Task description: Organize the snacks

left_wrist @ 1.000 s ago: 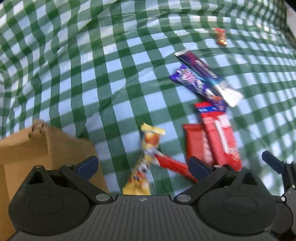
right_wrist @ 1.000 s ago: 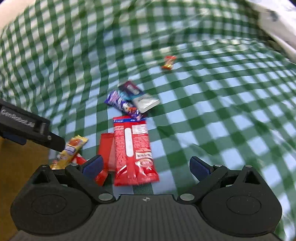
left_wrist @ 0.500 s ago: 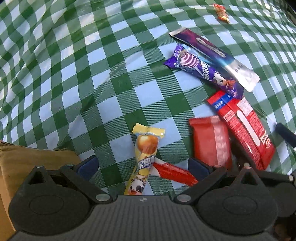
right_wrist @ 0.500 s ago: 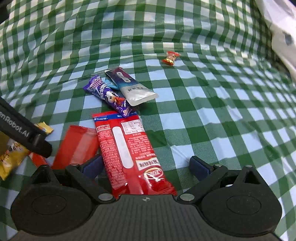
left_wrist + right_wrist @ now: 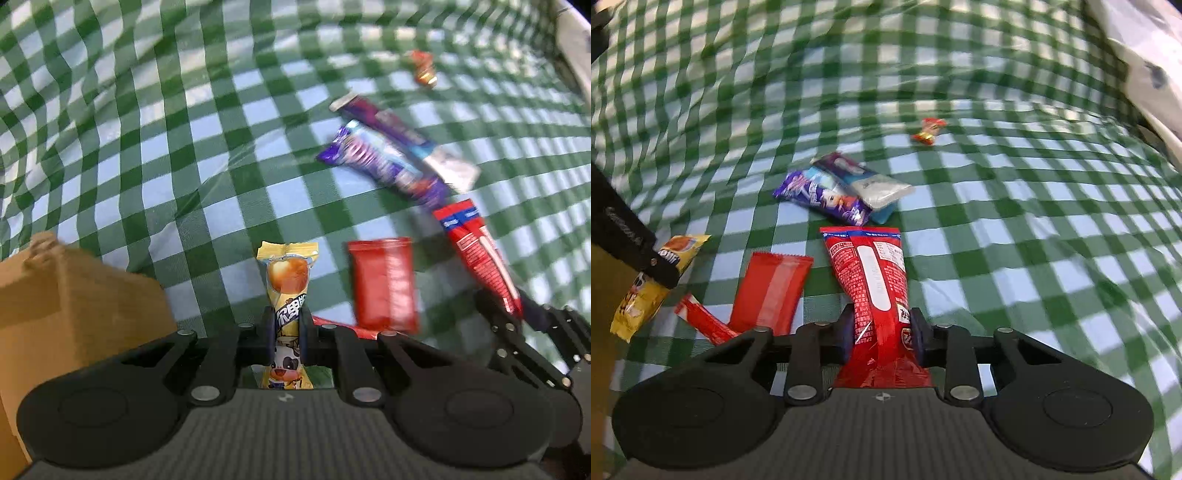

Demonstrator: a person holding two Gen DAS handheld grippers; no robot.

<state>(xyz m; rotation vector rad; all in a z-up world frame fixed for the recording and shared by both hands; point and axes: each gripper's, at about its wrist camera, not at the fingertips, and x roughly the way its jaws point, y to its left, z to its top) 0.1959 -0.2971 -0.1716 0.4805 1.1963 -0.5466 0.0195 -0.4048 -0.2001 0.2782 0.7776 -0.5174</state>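
Both tools have a snack pinched: the left gripper [image 5: 287, 328] squeezes the yellow pack [image 5: 288, 288], the right gripper [image 5: 882, 332] crumples the long red pack [image 5: 875, 280]. This looks like the pickup step; next, carry them to the box [image 5: 74, 295] at left. Beyond lie the red wrapper [image 5: 772, 291], purple bars [image 5: 827, 197] and a candy [image 5: 929, 131].

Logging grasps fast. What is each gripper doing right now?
Left gripper: closed on the yellow snack stick.
Right gripper: closed on the long red snack pack.
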